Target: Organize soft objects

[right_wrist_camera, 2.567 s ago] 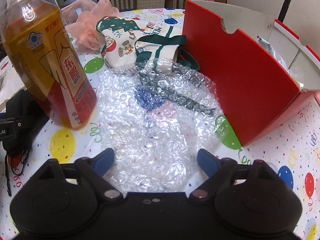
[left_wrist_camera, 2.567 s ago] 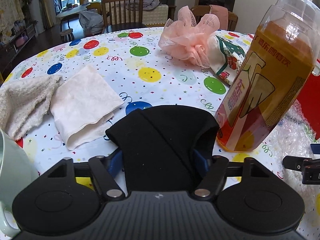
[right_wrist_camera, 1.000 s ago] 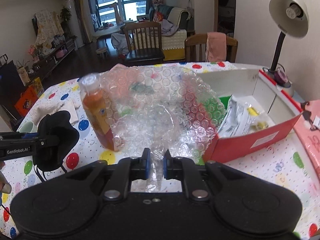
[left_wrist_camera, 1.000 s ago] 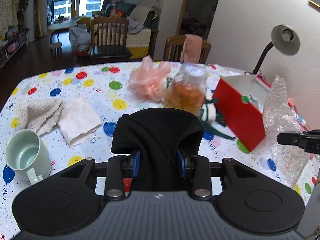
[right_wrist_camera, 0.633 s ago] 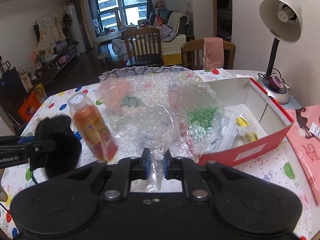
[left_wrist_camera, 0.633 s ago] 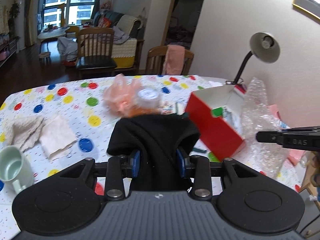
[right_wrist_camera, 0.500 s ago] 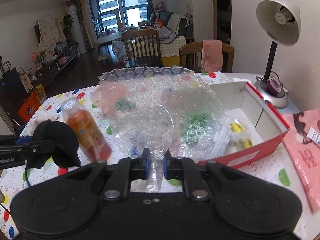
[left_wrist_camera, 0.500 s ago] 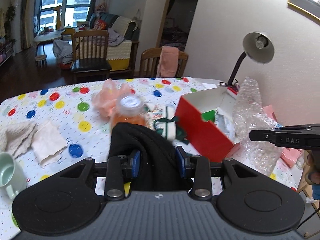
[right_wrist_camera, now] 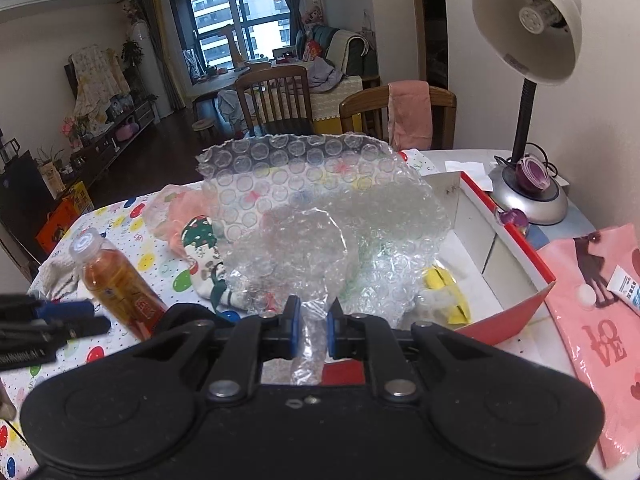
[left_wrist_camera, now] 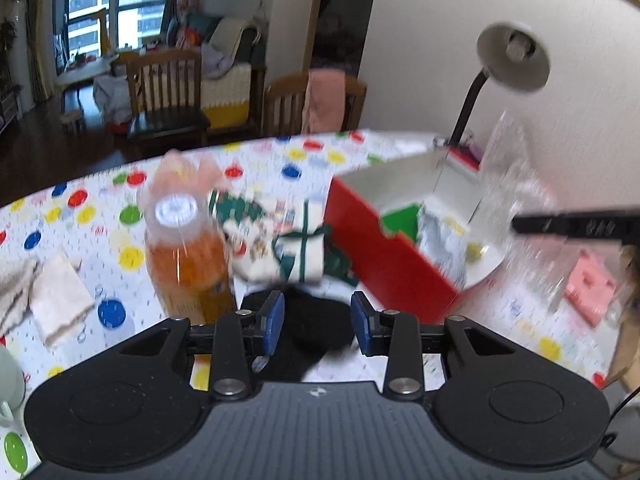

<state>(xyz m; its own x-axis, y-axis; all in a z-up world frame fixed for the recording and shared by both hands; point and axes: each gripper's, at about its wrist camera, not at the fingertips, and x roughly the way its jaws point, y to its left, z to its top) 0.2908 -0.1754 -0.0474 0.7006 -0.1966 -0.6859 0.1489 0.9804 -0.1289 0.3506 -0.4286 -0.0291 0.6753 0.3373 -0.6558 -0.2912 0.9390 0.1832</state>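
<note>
My left gripper (left_wrist_camera: 318,320) is shut on a black cloth (left_wrist_camera: 312,332), which sags low between the blue pads. It hangs over the table between an orange drink bottle (left_wrist_camera: 188,256) and a red box (left_wrist_camera: 384,256). My right gripper (right_wrist_camera: 311,328) is shut on a twisted end of bubble wrap (right_wrist_camera: 320,220). The sheet stands up in front of the camera and hides much of the red box (right_wrist_camera: 516,308) behind it. A pink mesh pouf (right_wrist_camera: 180,216) and a Christmas-print cloth bag (right_wrist_camera: 200,248) lie beyond the bottle (right_wrist_camera: 116,280).
The red box holds a silver packet (left_wrist_camera: 440,232) and yellow items. A desk lamp (right_wrist_camera: 528,32) stands behind it, and a pink "LOVE" bag (right_wrist_camera: 592,312) lies to its right. Two folded towels (left_wrist_camera: 52,296) and a mug (left_wrist_camera: 8,384) are at the far left. Chairs line the far edge.
Both grippers have swung right across the table, so the red box and lamp now sit closer. The black cloth has slumped lower between the left pads. The bubble wrap stays clamped.
</note>
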